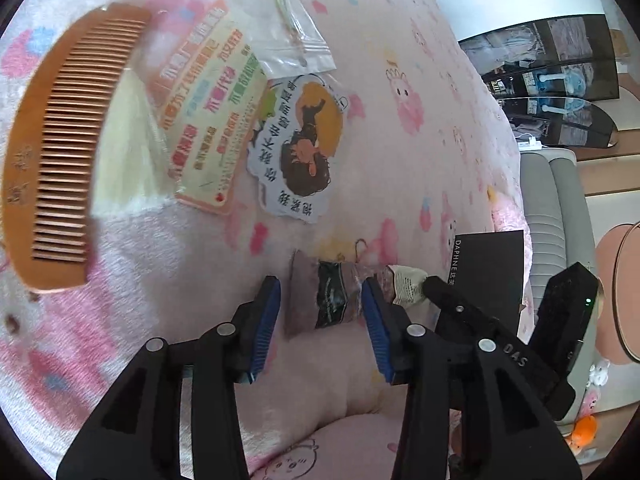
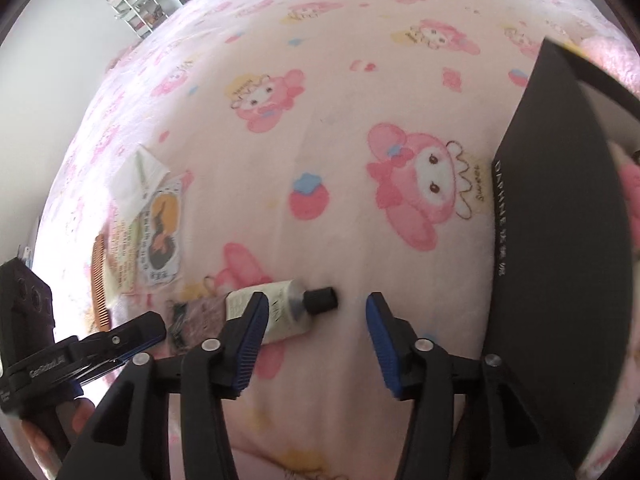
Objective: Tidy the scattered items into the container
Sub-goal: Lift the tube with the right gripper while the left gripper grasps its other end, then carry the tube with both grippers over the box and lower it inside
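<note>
Left wrist view: the left gripper [image 1: 320, 320] points down at the pink cartoon blanket [image 1: 400, 120], jaws partly open.
Between the left jaws: a small mauve-and-dark sachet [image 1: 320, 300] lies flat on the blanket; whether the blue pads [image 1: 266, 320] touch its edges is hard to tell, and nothing is lifted.
At three o'clock of the sachet: a cream tube [image 1: 404, 284], with the right gripper's black fingertip [image 1: 440, 286] over its far end.
Further out at three o'clock: the black box [image 1: 492, 272], the container, sits on the blanket.
At ten to twelve o'clock: a wooden comb [image 1: 52, 148], a printed card [image 1: 204, 112], a cut-out sticker [image 1: 300, 148] and a clear zip bag [image 1: 292, 36] wait in a loose heap, overlapping.

Right wrist view: the right gripper [image 2: 316, 332] hangs over the same tube [image 2: 272, 312], jaws about half open and empty.
Tube: its black cap [image 2: 320, 300] sits in the gap, the body runs under the left-hand pad [image 2: 252, 332]; it rests on the blanket, not held.
At two o'clock: the black box [image 2: 560, 240], its opening not visible from here.
At nine o'clock: the left gripper [image 2: 132, 336] beside the sachet [image 2: 196, 312].

Step in hand: picking small items, it seems; both grippers line up on one each.
Next move: each jaw likely needs to centre on its item, close, then carry it to the box at the right.
</note>
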`<move>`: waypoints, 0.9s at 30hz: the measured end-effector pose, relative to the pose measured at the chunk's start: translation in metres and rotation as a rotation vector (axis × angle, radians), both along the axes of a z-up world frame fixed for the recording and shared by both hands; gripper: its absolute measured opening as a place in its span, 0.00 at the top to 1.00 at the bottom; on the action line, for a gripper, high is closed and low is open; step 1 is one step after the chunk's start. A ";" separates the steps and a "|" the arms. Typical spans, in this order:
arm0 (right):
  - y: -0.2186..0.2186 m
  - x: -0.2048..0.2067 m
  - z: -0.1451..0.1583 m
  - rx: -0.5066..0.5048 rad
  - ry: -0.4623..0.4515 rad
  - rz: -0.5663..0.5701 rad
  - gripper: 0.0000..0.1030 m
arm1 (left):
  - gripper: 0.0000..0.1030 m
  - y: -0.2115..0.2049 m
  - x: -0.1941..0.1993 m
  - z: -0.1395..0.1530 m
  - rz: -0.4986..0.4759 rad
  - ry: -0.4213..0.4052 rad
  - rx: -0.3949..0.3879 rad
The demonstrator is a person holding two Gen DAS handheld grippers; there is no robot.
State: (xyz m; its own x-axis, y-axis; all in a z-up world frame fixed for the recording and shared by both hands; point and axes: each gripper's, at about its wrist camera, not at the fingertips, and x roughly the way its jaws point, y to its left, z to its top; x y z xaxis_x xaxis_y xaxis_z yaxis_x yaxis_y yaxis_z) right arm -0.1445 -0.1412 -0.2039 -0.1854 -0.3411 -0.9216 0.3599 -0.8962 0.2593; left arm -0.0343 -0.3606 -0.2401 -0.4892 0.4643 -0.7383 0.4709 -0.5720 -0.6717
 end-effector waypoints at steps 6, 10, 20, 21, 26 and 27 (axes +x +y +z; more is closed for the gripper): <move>0.000 -0.013 -0.017 -0.074 -0.073 0.015 0.52 | 0.55 0.008 -0.009 -0.009 -0.022 -0.025 0.040; 0.000 -0.006 -0.006 -0.106 -0.071 0.042 0.59 | 0.56 0.013 -0.005 0.006 -0.023 -0.007 0.021; 0.031 0.030 0.061 -0.167 -0.005 0.062 0.60 | 0.57 0.036 0.032 0.070 -0.020 0.086 -0.021; 0.034 0.034 0.065 -0.172 0.000 0.060 0.60 | 0.57 0.040 0.034 0.076 -0.027 0.094 -0.026; 0.070 0.055 0.091 -0.189 0.044 0.033 0.60 | 0.57 0.072 0.039 0.104 -0.085 0.125 -0.045; 0.080 0.059 0.097 -0.191 0.054 0.026 0.60 | 0.56 0.079 0.038 0.109 -0.095 0.131 -0.045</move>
